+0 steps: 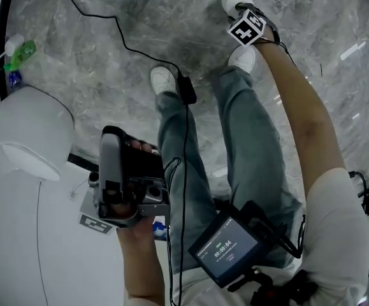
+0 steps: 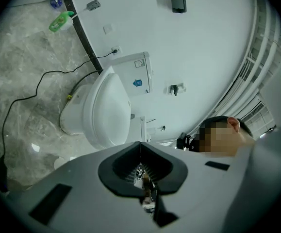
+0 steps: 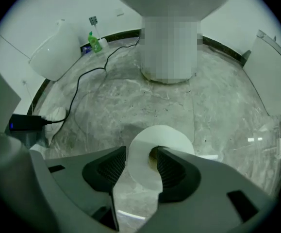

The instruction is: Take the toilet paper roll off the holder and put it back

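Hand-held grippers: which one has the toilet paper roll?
The right hand-held gripper: its jaws pinch the wall of the toilet paper roll, one jaw in its core. The left hand-held gripper is shut on nothing.

Blue jeans [image 1: 248, 139], white sneakers [image 1: 163, 79], white short-slv shirt [image 1: 340, 228]. Black cable [image 1: 185, 139] down the front; black screen unit [image 1: 225, 248] at waist. Right gripper [image 3: 141, 154]: blk/wht marker cube [image 1: 246, 27], grey fingers [image 3: 57, 188], black ribbed pads [image 3: 106, 171]. Left gripper [image 2: 140, 149] same colours.

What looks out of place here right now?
The toilet paper roll hangs in the right gripper, one jaw through its core, over the floor rather than mounted. A black cable trails across that floor.
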`<action>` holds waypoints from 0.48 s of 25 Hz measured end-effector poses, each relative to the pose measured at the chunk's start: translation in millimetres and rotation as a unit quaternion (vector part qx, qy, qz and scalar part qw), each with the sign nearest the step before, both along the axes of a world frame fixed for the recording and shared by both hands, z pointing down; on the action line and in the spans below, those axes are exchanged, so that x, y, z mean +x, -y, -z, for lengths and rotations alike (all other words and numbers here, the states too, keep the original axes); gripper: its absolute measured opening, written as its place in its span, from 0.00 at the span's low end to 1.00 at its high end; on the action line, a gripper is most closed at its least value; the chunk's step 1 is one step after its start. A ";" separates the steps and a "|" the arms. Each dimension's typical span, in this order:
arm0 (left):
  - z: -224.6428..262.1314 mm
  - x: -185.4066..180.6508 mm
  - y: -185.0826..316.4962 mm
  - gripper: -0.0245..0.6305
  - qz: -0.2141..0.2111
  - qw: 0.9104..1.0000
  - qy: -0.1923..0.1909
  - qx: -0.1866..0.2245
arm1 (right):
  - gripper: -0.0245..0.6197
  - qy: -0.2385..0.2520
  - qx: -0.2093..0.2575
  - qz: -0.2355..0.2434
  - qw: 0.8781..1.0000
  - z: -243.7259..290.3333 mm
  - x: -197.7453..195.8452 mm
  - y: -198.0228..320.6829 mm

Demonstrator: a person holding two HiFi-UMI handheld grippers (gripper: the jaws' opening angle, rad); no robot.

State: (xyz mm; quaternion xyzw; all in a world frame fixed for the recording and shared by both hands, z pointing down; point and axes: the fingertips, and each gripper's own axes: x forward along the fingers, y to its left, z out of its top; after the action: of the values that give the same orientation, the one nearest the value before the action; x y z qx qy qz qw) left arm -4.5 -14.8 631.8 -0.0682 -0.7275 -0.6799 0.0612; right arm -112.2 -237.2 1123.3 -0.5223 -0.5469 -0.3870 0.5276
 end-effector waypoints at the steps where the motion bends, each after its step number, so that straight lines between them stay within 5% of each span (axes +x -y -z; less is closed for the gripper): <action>1: -3.3 -0.3 -1.7 0.05 -0.001 1.000 -0.002 0.000 | 0.33 -0.002 0.008 0.002 1.000 -7.7 0.2 -0.5; 12: -18.4 1.2 -9.1 0.05 -0.001 1.000 -0.018 -0.004 | 0.32 0.008 0.061 0.020 0.998 -35.1 3.7 5.7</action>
State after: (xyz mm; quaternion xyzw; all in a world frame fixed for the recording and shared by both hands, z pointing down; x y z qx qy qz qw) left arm -3.3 -5.7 650.1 -0.0795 -0.7294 -0.6753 0.0748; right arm -108.5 -242.9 1158.4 -0.4964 -0.5159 -0.4347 0.5463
